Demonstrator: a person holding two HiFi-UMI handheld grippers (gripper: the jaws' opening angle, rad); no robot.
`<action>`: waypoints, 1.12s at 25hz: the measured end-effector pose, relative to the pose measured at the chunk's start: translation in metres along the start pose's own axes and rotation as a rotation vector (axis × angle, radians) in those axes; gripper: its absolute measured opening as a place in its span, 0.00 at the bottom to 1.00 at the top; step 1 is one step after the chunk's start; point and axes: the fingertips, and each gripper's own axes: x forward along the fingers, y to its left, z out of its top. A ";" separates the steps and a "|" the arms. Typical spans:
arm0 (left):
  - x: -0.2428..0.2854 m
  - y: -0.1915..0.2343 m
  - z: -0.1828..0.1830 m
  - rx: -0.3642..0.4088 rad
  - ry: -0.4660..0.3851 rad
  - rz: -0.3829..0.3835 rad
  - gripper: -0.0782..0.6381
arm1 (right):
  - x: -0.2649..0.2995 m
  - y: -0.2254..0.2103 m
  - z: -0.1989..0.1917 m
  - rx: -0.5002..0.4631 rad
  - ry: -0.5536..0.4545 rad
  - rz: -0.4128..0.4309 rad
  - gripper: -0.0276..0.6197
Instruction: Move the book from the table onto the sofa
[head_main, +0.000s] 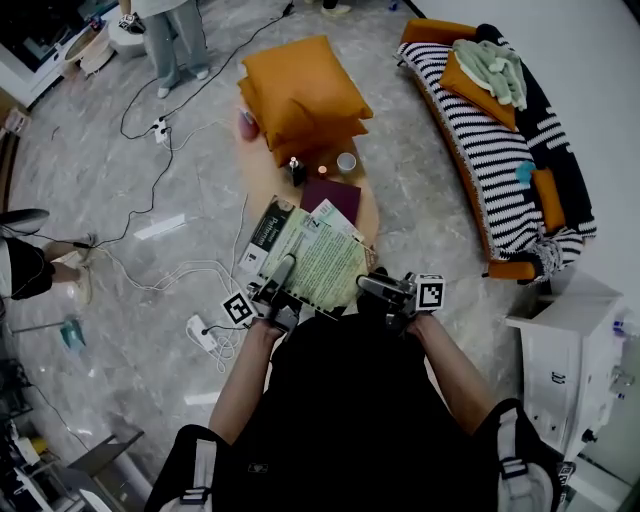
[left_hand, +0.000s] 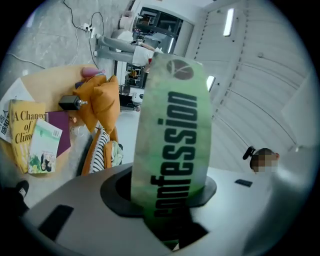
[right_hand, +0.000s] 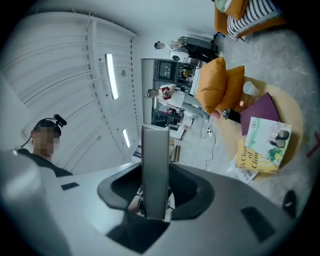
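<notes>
I hold a green paperback (head_main: 325, 262) lifted above the low round table (head_main: 368, 200), one gripper at each side. My left gripper (head_main: 283, 282) is shut on its spine (left_hand: 175, 140), which bears dark lettering and stands upright between the jaws. My right gripper (head_main: 377, 288) is shut on the opposite grey page edge (right_hand: 155, 165). The striped sofa (head_main: 490, 150) with orange trim stands at the upper right, apart from the book.
On the table lie a purple book (head_main: 332, 195), a yellow book (left_hand: 20, 132), a small pale book (left_hand: 44, 147), a cup (head_main: 346, 162) and stacked orange cushions (head_main: 300, 95). Cables and a power strip (head_main: 203, 333) cross the floor at left. A white cabinet (head_main: 560, 350) stands at right.
</notes>
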 end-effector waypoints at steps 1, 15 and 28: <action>0.001 0.002 -0.001 -0.015 0.012 0.001 0.34 | -0.003 0.000 0.000 -0.006 0.015 -0.002 0.30; 0.074 0.009 -0.094 -0.043 0.646 0.045 0.33 | -0.075 0.016 0.042 -0.136 0.118 -0.078 0.49; 0.145 0.039 -0.194 -0.072 0.642 0.058 0.35 | -0.185 0.018 0.034 -0.009 -0.046 -0.028 0.32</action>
